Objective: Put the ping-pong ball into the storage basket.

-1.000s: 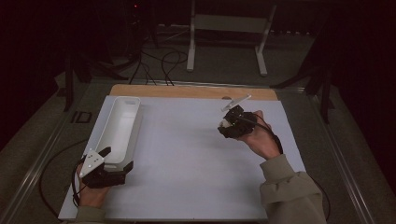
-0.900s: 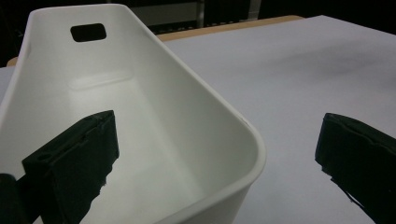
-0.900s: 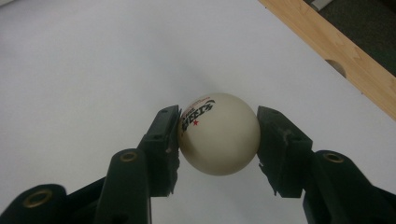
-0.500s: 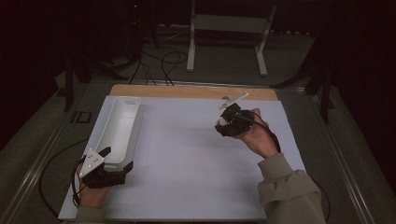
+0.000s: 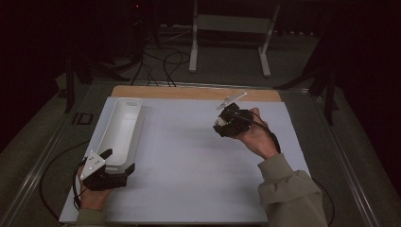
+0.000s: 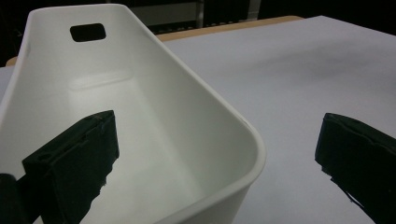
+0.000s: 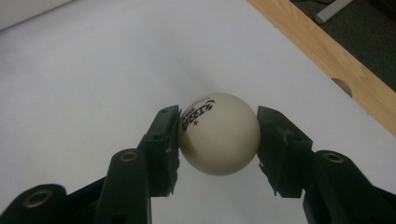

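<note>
**Ball held on the right, tub straddled on the left**

The right gripper [image 7: 218, 140] is clamped on a white ball [image 7: 218, 133], one jaw pressed against each side; the ball carries black lettering and a small red star; in the high view this gripper [image 5: 222, 127] sits toward the far right of the white worktop [image 5: 189, 156], raised in the person's hand [image 5: 257, 137]; the left gripper [image 6: 215, 158] stands wide apart at the near end of a long white tub [image 6: 140, 116], one jaw inside it and the other outside over the worktop; the tub [image 5: 119, 130] lies along the worktop's left edge, well apart from the ball.
</note>
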Demonstrator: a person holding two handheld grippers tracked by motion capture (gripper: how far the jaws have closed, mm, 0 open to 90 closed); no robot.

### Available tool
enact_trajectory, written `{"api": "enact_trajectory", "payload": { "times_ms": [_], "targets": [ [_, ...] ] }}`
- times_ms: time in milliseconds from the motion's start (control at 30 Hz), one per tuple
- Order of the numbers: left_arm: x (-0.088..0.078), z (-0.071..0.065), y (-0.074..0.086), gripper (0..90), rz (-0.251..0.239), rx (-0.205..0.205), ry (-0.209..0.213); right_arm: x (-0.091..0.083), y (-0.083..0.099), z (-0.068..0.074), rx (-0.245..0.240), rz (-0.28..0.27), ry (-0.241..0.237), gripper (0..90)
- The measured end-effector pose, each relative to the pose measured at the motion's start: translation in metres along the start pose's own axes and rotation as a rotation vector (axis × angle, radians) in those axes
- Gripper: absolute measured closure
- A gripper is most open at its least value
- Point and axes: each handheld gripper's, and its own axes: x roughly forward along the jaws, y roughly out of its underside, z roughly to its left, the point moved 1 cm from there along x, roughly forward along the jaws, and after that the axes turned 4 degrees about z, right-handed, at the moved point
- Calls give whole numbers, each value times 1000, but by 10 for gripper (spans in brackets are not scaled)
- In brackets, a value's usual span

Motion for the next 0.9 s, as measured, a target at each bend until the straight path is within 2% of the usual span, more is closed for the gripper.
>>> {"api": "enact_trajectory", "payload": {
  "times_ms": [900],
  "targets": [
    [0, 0, 0, 1, 0, 1, 2, -1, -21, 17, -37, -49, -11, 508]
  ]
}}
